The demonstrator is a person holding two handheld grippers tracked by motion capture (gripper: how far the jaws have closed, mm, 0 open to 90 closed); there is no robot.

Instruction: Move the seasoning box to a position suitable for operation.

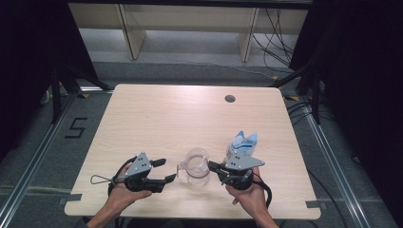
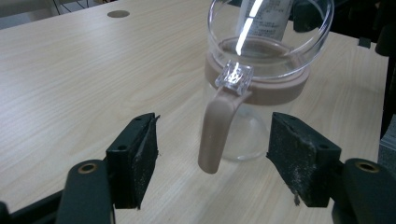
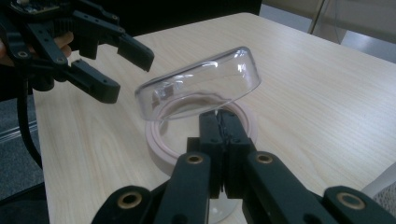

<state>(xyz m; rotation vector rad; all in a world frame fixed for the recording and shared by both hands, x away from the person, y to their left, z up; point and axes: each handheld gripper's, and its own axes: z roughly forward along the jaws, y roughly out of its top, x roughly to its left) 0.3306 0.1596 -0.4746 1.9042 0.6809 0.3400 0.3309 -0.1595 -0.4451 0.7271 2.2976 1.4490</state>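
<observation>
A clear pitcher [image 1: 197,166] with a pinkish-brown band [image 3: 156,149] and handle [image 2: 217,135] stands near the table's front edge. Its clear lid [image 3: 201,86] is tilted up off the rim. My left gripper [image 2: 217,161] is open, its jaws standing on either side of the handle without touching it. In the high view the left gripper [image 1: 168,170] lies just left of the pitcher. My right gripper [image 3: 218,123] is shut on the lid's edge on the side away from the handle, and sits to the pitcher's right [image 1: 211,166].
A plastic water bottle [image 1: 242,142] with a blue and white label stands just behind my right gripper. A round cable hole [image 1: 230,99] lies at the table's far side. The light wooden table [image 1: 157,114] ends close below both hands.
</observation>
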